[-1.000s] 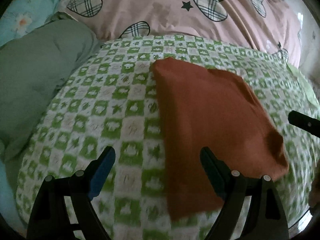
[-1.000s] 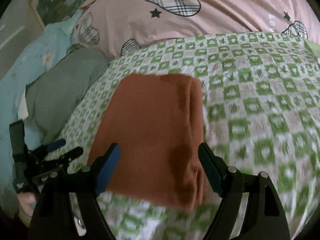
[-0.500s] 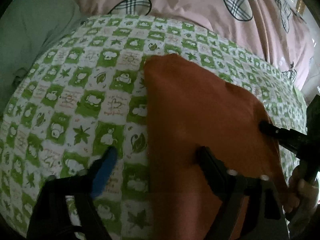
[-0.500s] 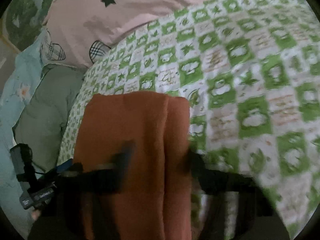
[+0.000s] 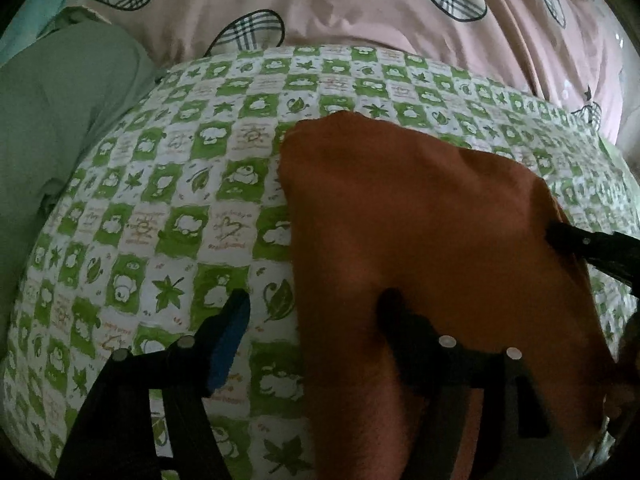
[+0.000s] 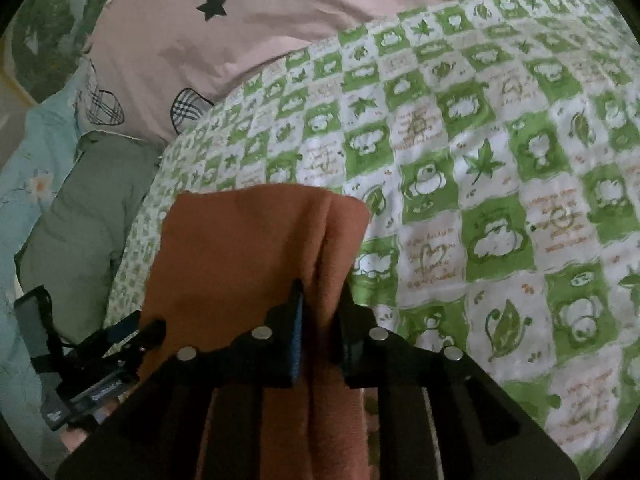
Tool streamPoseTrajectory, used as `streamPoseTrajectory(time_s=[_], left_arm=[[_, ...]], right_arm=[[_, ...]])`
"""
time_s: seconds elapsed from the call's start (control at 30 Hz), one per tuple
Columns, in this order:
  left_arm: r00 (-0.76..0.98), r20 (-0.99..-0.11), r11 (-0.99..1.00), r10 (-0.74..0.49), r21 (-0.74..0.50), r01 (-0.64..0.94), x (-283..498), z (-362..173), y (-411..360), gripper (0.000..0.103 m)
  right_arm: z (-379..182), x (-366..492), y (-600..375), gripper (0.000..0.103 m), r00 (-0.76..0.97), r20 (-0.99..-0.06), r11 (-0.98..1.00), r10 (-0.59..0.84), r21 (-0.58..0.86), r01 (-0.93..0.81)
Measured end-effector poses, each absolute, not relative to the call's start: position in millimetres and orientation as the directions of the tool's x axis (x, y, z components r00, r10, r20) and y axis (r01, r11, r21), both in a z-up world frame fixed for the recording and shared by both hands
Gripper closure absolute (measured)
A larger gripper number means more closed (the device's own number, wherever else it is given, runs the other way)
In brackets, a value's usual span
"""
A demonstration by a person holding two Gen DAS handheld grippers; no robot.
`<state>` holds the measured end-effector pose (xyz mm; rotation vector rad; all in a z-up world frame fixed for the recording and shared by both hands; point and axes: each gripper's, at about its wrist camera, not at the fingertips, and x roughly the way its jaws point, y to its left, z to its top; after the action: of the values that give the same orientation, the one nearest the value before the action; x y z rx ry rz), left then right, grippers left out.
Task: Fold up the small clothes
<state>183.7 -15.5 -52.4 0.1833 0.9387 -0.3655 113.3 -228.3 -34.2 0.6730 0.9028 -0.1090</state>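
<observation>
Right wrist view: the right claw (image 6: 318, 320) is seen closed down on a raised ridge along the right side of the orange garment (image 6: 248, 248), a fold of cloth pinched between its two fingers. The garment lies partly folded on the green checked bedsheet (image 6: 500, 160), with a pink heart-print quilt (image 6: 240, 32) behind it and a grey-green pillow (image 6: 92, 208) to the left. In the left wrist view the left claw (image 5: 316, 316) is held wide apart, straddling the garment's left edge; one finger is set over the sheet, the other over the cloth, and nothing is gripped. The step in hand is judged to be the taking of both near corners before a further fold is made. For a sound result, the left claw should be closed on the edge through all layers at a level matching the right, so that both sides are lifted evenly. A grip on the top layer alone, or on the sheet beneath, is to be avoided.
</observation>
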Motion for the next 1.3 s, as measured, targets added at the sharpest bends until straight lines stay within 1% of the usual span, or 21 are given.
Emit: streamPoseTrajectory(time_s=[0.03,0.07,0.17,0.27,0.33,0.47,0.5,0.63,0.8,0.97,1.0,1.03,1.1,1.17,1.3], left_arm=[[0.541,-0.813,0.927,-0.215,0.005,0.375,183,-53,-14,0.026],[0.543,-0.813,0.929,-0.21,0.007,0.371,184,-54,-14,0.025],[0.536,-0.818,0.934,-0.207,-0.002,0.357,179,-47,-9,0.025],[0.557,-0.807,0.935,-0.198,0.015,0.354,161,-35,-2,0.026],[0.567,-0.799,0.936,-0.2,0.015,0.352,143,-29,7,0.026],[0.564,-0.798,0.943,-0.211,-0.014,0.334,109,-26,27,0.026],[0.562,-0.799,0.942,-0.215,-0.018,0.334,101,-26,31,0.024],[0.557,-0.804,0.938,-0.209,-0.004,0.347,68,-28,40,0.019],[0.549,-0.808,0.93,-0.212,0.005,0.367,40,-33,50,0.019],[0.57,-0.797,0.926,-0.199,0.037,0.375,20,-29,59,0.019],[0.574,-0.795,0.926,-0.196,0.042,0.375,17,-28,61,0.019],[0.574,-0.798,0.928,-0.184,0.052,0.37,13,-28,63,0.019],[0.568,-0.805,0.929,-0.171,0.061,0.366,8,-28,67,0.019],[0.573,-0.804,0.929,-0.161,0.073,0.364,1,-28,72,0.019],[0.585,-0.799,0.926,-0.137,0.106,0.361,-12,-26,80,0.019]], right_arm=[[-30,110,-227,0.083,0.631,-0.755,0.794,0.176,0.488,0.363],[-23,104,-225,0.083,0.637,-0.753,0.796,0.165,0.483,0.365],[-8,86,-216,0.081,0.655,-0.74,0.799,0.152,0.482,0.359],[7,63,-198,0.078,0.674,-0.724,0.816,0.151,0.476,0.328],[14,47,-184,0.075,0.678,-0.72,0.826,0.151,0.468,0.313],[17,24,-158,0.054,0.67,-0.722,0.844,0.169,0.458,0.28],[16,18,-152,0.052,0.667,-0.725,0.848,0.172,0.453,0.274],[10,-1,-137,0.051,0.64,-0.752,0.863,0.158,0.42,0.28],[-1,-24,-133,0.051,0.608,-0.78,0.86,0.147,0.405,0.311],[10,-43,-123,0.051,0.621,-0.774,0.877,0.123,0.378,0.297],[13,-46,-121,0.049,0.622,-0.775,0.883,0.114,0.366,0.294],[15,-48,-118,0.047,0.622,-0.776,0.889,0.104,0.353,0.291],[20,-55,-111,0.036,0.621,-0.78,0.905,0.08,0.318,0.282],[23,-62,-102,0.029,0.617,-0.784,0.922,0.071,0.287,0.259],[24,-72,-88,0.024,0.601,-0.795,0.945,0.074,0.248,0.213]])
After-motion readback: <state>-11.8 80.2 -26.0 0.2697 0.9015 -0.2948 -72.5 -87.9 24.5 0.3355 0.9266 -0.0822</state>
